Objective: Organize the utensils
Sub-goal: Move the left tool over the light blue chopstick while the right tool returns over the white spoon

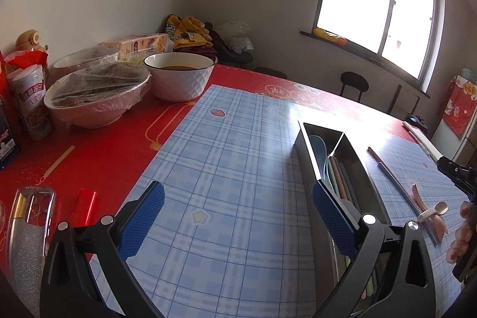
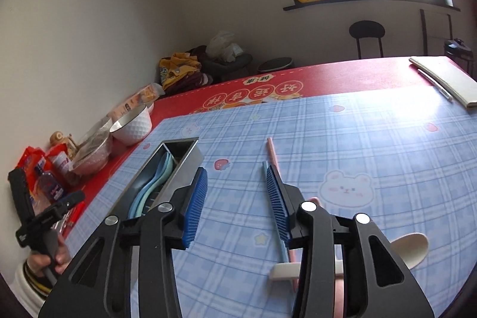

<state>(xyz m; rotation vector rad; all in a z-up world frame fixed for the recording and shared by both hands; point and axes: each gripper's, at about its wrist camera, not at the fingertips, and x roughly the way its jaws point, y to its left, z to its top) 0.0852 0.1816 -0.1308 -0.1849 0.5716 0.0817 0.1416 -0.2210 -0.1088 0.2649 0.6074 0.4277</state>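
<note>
A can [image 1: 32, 103] reading 八宝粥 stands at the table's left edge; the metal box [image 2: 167, 169] holds blue spoons [image 2: 155, 184]. Both grippers [image 1: 238, 216] [image 2: 237, 201] have jaws apart, empty.

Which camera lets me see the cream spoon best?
The right wrist view shows the cream spoon best: its bowl looks big and close, though the right hand-held gripper hides its handle. In the left wrist view the same spoon is small, at the far right edge, resting on a white rest.

Spoons [image 2: 155, 181] lie in the box [image 2: 184, 166], chopsticks [image 2: 272, 157] right of it.
</note>
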